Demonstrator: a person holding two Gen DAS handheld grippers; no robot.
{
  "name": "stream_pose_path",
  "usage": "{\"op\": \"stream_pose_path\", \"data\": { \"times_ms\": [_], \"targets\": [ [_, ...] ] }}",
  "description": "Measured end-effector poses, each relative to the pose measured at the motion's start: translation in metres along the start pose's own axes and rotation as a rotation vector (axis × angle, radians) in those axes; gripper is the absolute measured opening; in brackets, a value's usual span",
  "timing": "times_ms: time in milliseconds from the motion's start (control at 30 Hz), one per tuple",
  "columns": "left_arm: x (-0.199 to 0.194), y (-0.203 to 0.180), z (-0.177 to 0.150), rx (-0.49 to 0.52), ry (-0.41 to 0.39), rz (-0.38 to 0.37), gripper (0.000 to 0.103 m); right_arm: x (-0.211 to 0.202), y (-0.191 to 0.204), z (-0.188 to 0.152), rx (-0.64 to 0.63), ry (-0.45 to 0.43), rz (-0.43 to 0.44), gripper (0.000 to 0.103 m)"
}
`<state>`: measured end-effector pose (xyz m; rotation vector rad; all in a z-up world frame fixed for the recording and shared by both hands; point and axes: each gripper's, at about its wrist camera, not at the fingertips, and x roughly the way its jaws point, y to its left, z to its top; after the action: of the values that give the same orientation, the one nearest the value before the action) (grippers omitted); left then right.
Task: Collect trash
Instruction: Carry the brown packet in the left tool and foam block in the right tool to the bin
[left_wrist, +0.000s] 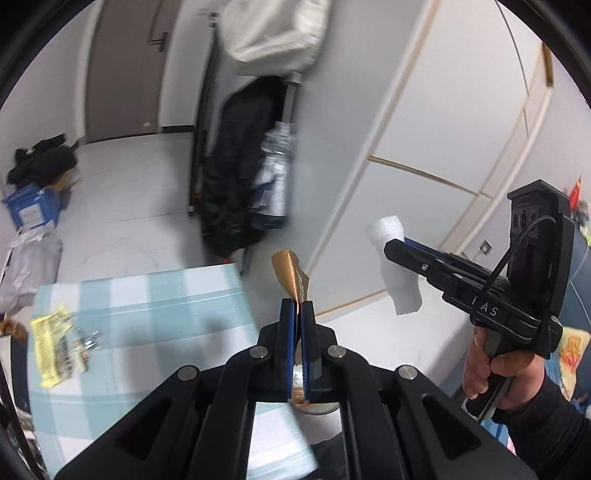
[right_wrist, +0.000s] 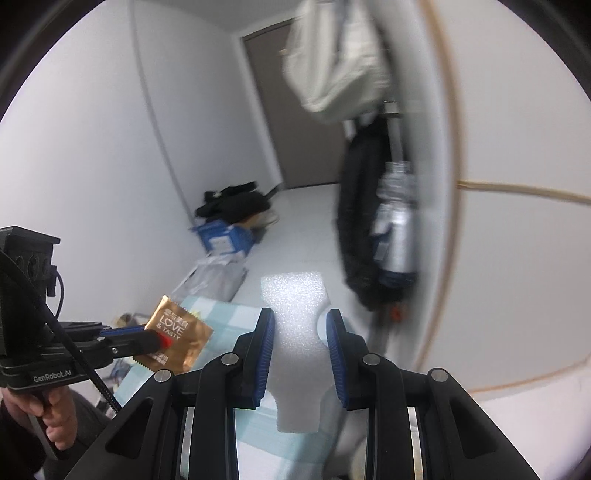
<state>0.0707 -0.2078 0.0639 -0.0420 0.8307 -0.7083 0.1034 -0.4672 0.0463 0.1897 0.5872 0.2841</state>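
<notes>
Carrying both pieces above the table (left_wrist: 147, 295): left tongs (left_wrist: 297, 306) clamped on gold wrapper (left_wrist: 290, 273), right tongs (right_wrist: 300, 332) pinching foam piece (right_wrist: 295, 332) (keeping grips firm, avoiding drops).

Both wrist views face the checked table (left_wrist: 147, 295) and doorway, close.

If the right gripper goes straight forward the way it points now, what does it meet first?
Probably open air, then the white floor. The right gripper, shut on a white foam piece, points past the checked table. The hanging black coat lies to its right; depth is unclear.
</notes>
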Motion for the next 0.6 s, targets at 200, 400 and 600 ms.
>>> {"op": "stream_pose_path", "data": {
  "times_ms": [200, 400, 600],
  "targets": [
    [0.042, -0.039, 0.003, 0.061, 0.067, -0.057, 0.000, -0.027, -0.061, -0.022, 0.116, -0.012, -0.075, 0.027],
    [0.099, -0.064, -0.006, 0.097, 0.168, -0.104, 0.000, -0.033, -0.108, -0.057, 0.221, 0.009, -0.123, 0.027],
    [0.157, -0.074, -0.018, 0.156, 0.290, -0.110, 0.000, -0.024, -0.152, -0.113, 0.372, 0.058, -0.153, 0.027]
  ]
}}
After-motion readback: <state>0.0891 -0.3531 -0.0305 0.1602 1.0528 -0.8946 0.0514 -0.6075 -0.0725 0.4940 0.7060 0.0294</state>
